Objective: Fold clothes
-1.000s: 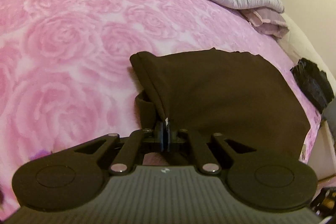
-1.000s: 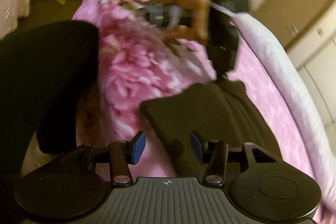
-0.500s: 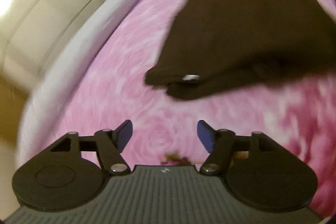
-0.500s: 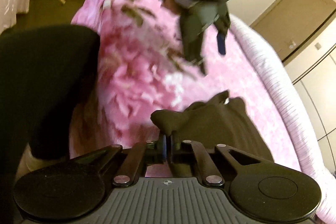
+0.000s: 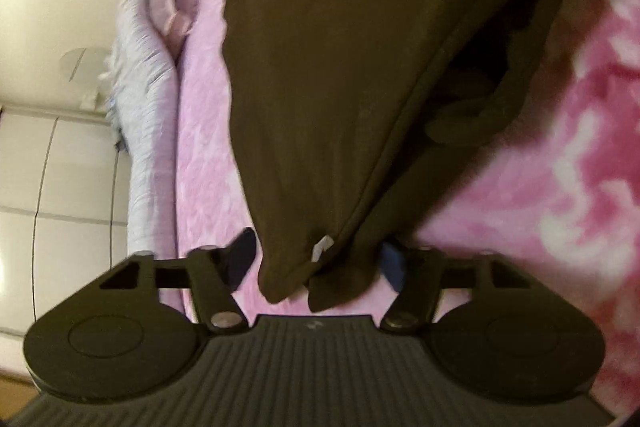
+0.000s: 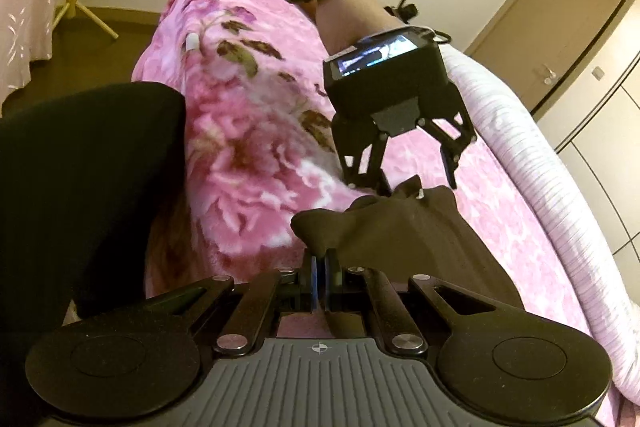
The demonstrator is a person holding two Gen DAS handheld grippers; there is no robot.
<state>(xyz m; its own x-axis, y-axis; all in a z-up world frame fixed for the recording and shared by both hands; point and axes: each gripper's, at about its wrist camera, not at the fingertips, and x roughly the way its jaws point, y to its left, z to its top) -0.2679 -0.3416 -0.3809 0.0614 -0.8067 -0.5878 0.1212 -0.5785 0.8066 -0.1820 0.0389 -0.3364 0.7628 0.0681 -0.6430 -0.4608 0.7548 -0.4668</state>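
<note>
A dark brown garment (image 5: 340, 67) lies folded on the pink rose blanket (image 5: 568, 187). In the left wrist view my left gripper (image 5: 316, 259) is open, its blue pads either side of the garment's near corner with a small white tag. In the right wrist view my right gripper (image 6: 320, 273) is shut on another corner of the brown garment (image 6: 404, 227). The left gripper (image 6: 416, 187) shows there too, open, fingers down at the garment's far corner.
A lilac ribbed quilt (image 5: 148, 131) lies along the bed's far side, also in the right wrist view (image 6: 540, 195). The person's dark-clad leg (image 6: 80, 179) is at the left. A door (image 6: 560, 27) and white cupboards stand behind.
My left gripper let go of the garment, swung round and came down open over another corner. My right gripper closed on its corner of the garment.
</note>
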